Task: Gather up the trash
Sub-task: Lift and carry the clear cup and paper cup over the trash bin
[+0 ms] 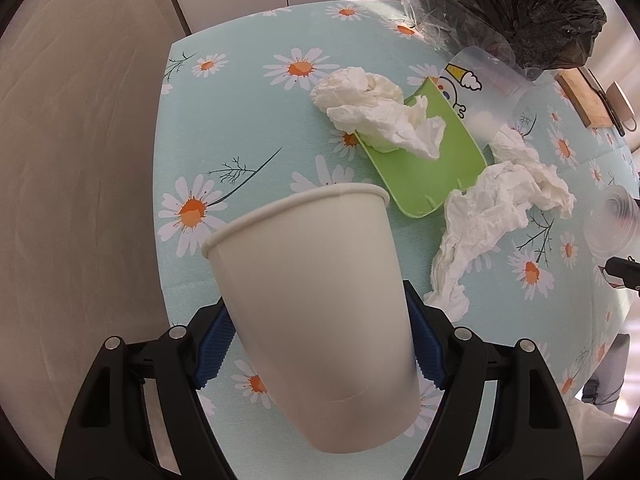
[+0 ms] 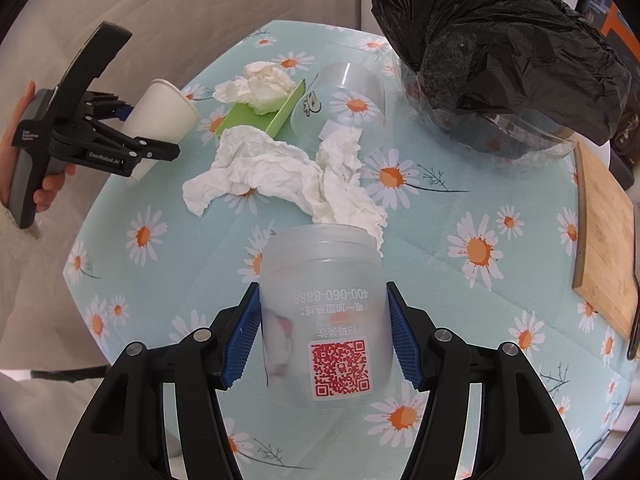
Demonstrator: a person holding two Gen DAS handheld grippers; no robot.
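My left gripper (image 1: 320,344) is shut on a white paper cup (image 1: 316,312), held above the near left of the daisy-print table; both also show in the right wrist view, the cup (image 2: 160,116) at the far left. My right gripper (image 2: 322,336) is shut on a frosted plastic cup (image 2: 324,316) with a red QR label. Crumpled white tissues (image 2: 276,176) lie mid-table, more tissue (image 1: 380,116) rests on a green tray (image 1: 424,168). Another clear plastic cup (image 2: 344,108) lies on its side beyond them. A black trash bag (image 2: 500,44) sits at the far right.
A wooden board (image 2: 608,236) lies at the table's right edge. Clear plastic wrap (image 2: 492,136) sits under the black bag. The table's left edge (image 1: 160,184) drops off to a beige floor. A white chair stands behind the table.
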